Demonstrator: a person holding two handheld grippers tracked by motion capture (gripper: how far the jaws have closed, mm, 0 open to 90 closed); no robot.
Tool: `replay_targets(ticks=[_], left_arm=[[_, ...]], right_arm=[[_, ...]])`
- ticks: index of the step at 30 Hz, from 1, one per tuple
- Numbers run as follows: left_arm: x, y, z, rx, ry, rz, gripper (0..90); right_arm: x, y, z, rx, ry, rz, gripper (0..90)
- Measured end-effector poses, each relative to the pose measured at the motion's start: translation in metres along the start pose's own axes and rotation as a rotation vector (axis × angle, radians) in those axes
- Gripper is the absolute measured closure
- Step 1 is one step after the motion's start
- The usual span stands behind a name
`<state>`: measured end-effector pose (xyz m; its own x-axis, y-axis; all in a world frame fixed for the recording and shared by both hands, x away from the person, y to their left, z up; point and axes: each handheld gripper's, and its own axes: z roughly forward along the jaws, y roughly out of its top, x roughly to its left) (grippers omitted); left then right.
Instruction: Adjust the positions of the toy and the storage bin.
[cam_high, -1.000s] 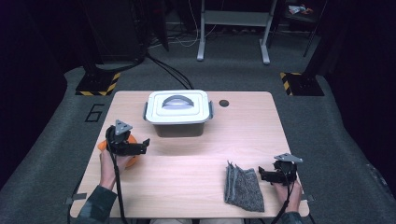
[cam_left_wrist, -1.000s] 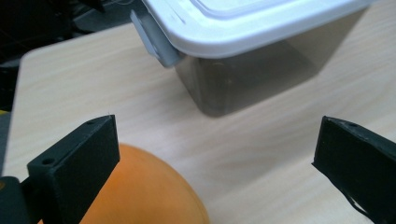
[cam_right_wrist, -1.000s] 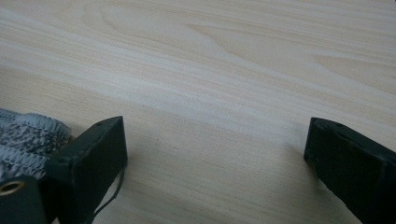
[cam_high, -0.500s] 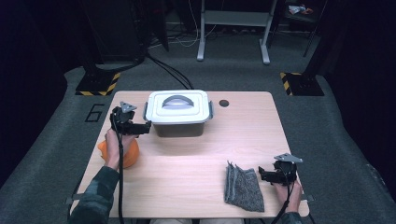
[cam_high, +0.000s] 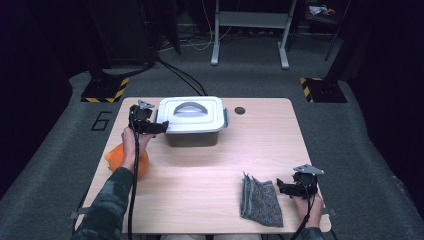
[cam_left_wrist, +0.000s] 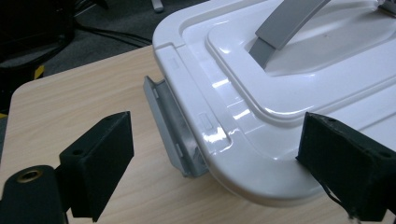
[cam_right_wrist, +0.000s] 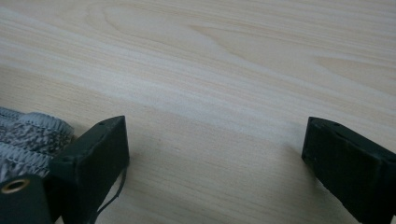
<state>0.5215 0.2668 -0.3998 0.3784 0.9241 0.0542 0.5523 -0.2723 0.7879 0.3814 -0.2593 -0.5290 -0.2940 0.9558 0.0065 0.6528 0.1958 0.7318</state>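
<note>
A white-lidded box (cam_high: 192, 117) with a grey handle (cam_left_wrist: 285, 21) stands at the back middle of the wooden table (cam_high: 210, 165). My left gripper (cam_high: 161, 127) is at the box's left end. Its jaws are open and have just been closing a little. The lid's corner and the grey side latch (cam_left_wrist: 173, 135) lie between them, and the pads (cam_left_wrist: 100, 158) do not touch either. My right gripper (cam_high: 281, 189) rests open near the front right edge with bare table between its pads (cam_right_wrist: 98, 154). A folded grey cloth (cam_high: 261, 200) lies just left of it, and its edge (cam_right_wrist: 28, 135) is beside the left jaw.
An orange soft object (cam_high: 116, 156) lies near the table's left edge, partly under the left forearm. A round cable hole (cam_high: 240, 110) sits right of the box. Beyond the table, black stands with yellow-striped bases (cam_high: 105, 90) rest on the grey floor.
The left gripper has moved away from the orange object toward the back and right, up to the box's left end. The right gripper has stayed where it was.
</note>
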Motion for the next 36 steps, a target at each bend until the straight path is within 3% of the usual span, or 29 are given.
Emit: replay_targets(ticks=[4,7,10,16,25,36], left_arm=[[0.001,0.003,0.008,0.022,-0.016,0.026,12.2],[0.003,0.004,0.013,0.016,-0.040,-0.008,13.5],[0.006,0.005,0.015,0.036,-0.089,0.004,13.9],[0.005,0.006,0.022,0.032,-0.164,-0.026,14.6],[0.007,0.007,0.022,0.042,-0.180,-0.004,14.4],[-0.004,0.010,0.027,0.039,-0.226,0.017,14.5]], right_arm=[[-0.001,0.000,0.000,0.002,-0.001,-0.008,6.7],[0.000,0.000,0.000,0.001,-0.002,-0.008,6.8],[-0.001,0.000,0.000,0.001,-0.002,-0.009,6.8],[0.000,0.000,0.000,-0.001,-0.006,-0.011,6.9],[0.000,0.000,0.000,0.000,-0.006,-0.016,7.0],[0.000,0.000,0.000,-0.001,-0.006,-0.014,7.1]])
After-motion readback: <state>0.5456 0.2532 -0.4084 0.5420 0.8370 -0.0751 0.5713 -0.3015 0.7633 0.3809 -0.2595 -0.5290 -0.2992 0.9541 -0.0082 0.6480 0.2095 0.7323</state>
